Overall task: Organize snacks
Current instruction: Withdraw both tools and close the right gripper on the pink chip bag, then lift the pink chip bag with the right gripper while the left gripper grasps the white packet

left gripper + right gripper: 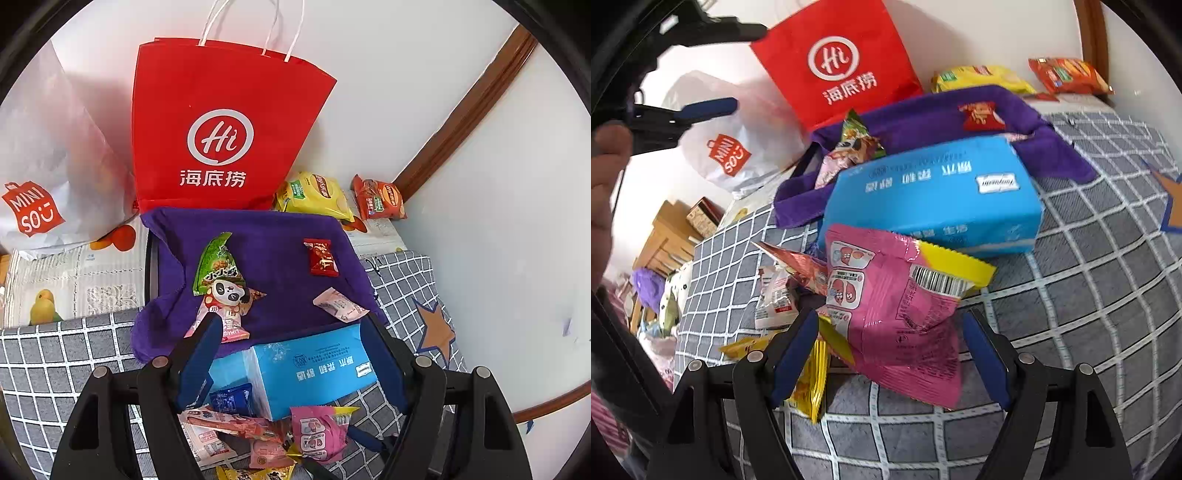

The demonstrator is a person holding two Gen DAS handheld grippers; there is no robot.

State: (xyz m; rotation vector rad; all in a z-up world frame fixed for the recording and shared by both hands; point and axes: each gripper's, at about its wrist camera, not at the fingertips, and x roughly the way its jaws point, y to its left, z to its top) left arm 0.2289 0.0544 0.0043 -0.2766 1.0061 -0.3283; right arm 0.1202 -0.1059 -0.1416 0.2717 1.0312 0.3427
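Since the snacks are being sorted, loose packets lie in two groups on a grey checked bed.

Sorting spot: a purple cloth (266, 236) is spread in front of a red bag (221, 125), seemingly as the place for sorted snacks; a green packet (218, 264), a panda packet (231, 295), a red sweet (321, 257) and a pale pink wrapper (340, 304) lie on it, apart from one another.

Unsorted heap: near the blue box (934, 192) lie a pink packet (897, 306), a yellow packet (809, 384) and a white packet (775, 299), overlapping.

Left tool (291, 362): released and empty, jaws wide, hanging above the blue box and the cloth's near edge.

Right tool (890, 354): released, jaws wide on either side of the pink packet, pads not pressing; I judge it lined up for the next pick.

Set aside: yellow crisps (314, 195) and orange crisps (378, 197) rest by the wall, beside the red bag, probably already grouped.

Other: a white bag (40, 177) stands left of the red one.
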